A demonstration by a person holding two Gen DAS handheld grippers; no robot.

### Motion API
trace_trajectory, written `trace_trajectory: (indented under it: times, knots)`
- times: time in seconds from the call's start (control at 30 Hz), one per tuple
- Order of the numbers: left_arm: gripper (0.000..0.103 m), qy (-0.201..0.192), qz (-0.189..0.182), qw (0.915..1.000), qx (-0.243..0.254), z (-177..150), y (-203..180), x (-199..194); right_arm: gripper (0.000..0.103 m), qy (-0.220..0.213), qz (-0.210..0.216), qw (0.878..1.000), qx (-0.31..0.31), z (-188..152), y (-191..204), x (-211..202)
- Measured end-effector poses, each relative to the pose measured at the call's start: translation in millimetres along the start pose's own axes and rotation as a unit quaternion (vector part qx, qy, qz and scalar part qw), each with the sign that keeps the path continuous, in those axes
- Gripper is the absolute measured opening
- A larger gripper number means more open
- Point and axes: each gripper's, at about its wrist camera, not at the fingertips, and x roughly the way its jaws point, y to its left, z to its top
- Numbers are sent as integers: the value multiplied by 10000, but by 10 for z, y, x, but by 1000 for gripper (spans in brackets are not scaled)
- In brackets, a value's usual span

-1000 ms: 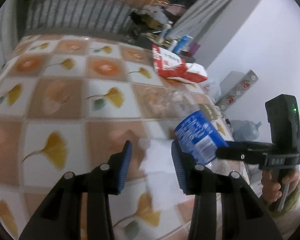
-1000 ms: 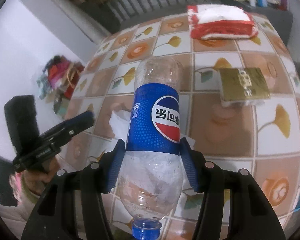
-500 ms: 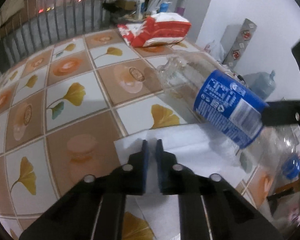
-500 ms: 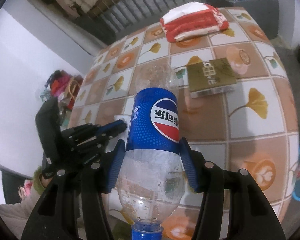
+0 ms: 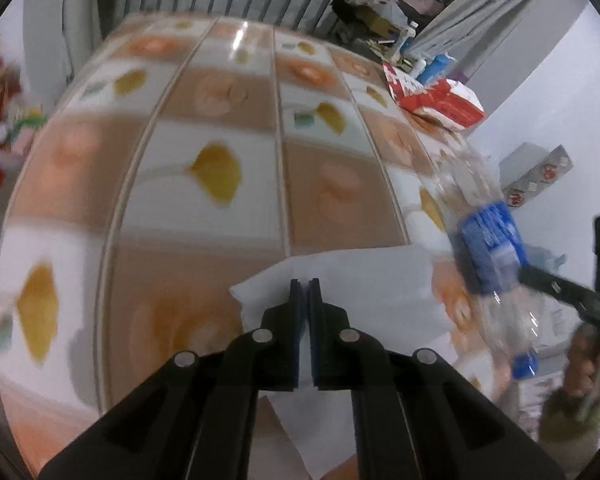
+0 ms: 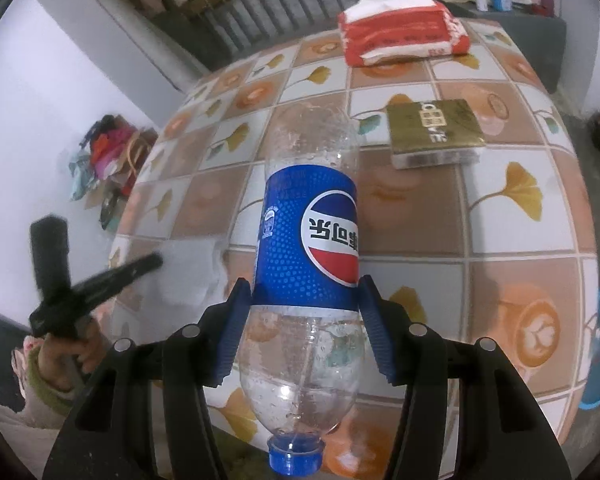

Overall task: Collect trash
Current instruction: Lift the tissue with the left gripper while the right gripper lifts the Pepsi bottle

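The left gripper [image 5: 305, 284] has its blue pads pressed together on a white paper napkin [image 5: 352, 284] that lies at the near edge of the table [image 5: 204, 92], though motion blur makes it hard to say whether the sheet is lifted or flat. The right gripper [image 6: 305, 308] grasps an empty plastic bottle [image 6: 312, 240] with a blue label, cap pointing back toward the camera, held above the tiled tabletop. Farther off lie a gold box [image 6: 434, 128] and, at the far edge, a red and white pack [image 6: 404, 34].
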Motion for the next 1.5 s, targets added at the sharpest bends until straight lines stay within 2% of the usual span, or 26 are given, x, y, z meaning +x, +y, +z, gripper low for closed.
trace_trajectory:
  times: [0.1, 0.17, 0.33, 0.4, 0.43, 0.53, 0.6, 0.67, 0.7, 0.73, 0.8, 0.87, 0.97, 1.0, 1.07, 1.3, 1.4, 1.43, 1.5]
  knots:
    - [20, 215, -257, 9994, -11, -193, -6, -133, 52, -26, -130, 9999, -109, 13, 58, 15]
    - [43, 207, -319, 9993, 37, -298, -23, -248, 52, -42, -184, 9997, -124, 17, 75, 22]
    - [52, -362, -255, 9977, 504, -384, -105, -521, 54, -53, -219, 9996, -165, 0, 101, 14]
    - [60, -485, -83, 9937, 1006, -351, -245, -534, 59, -47, -247, 9995, -215, -8, 125, 6]
    - [64, -510, -45, 9910, 1236, -351, -307, -530, 64, -57, -289, 9993, -248, -8, 131, -3]
    - [75, -373, 122, 9762, 2131, -371, -540, -406, 69, -91, -401, 9986, -330, -20, 155, -24]
    - [76, -182, 394, 9608, 2739, -447, -685, -235, 71, -80, -422, 9984, -356, -37, 165, -18]
    - [76, -92, 650, 9501, 3050, -482, -735, -72, 71, -35, -512, 9980, -370, -55, 167, 4]
    - [76, -7, 932, 9444, 3153, -503, -754, 38, 71, -28, -563, 9978, -360, -64, 164, 14]
    - [77, -15, 990, 9448, 3124, -493, -744, 75, 71, -21, -609, 9976, -344, -76, 162, 26]
    - [77, 17, 866, 9580, 2732, -395, -682, 123, 71, -37, -645, 9974, -305, -96, 157, 28]
    - [76, -108, 927, 9688, 2295, -273, -605, 157, 71, -72, -654, 9976, -228, -105, 137, 18]
    - [76, -339, 1026, 9785, 1757, -107, -520, 212, 71, -141, -667, 9977, -51, -105, 84, -7]
    - [76, -445, 930, 9844, 1423, -24, -467, 218, 71, -167, -666, 9976, 15, -107, 65, -16]
    - [73, -486, 782, 9901, 1058, 63, -414, 213, 71, -191, -639, 9977, 106, -111, 42, -33]
    - [39, -419, 498, 9944, 835, 121, -352, 172, 71, -272, -581, 9978, 139, -111, 60, -54]
    - [19, -374, 339, 9958, 766, 98, -303, 152, 71, -314, -520, 9980, 184, -118, 68, -53]
    - [9, -350, 230, 9964, 735, 101, -274, 151, 71, -327, -430, 9982, 250, -128, 62, -53]
    - [5, -358, 93, 9967, 721, 101, -257, 133, 71, -324, -255, 9985, 353, -141, 49, -48]
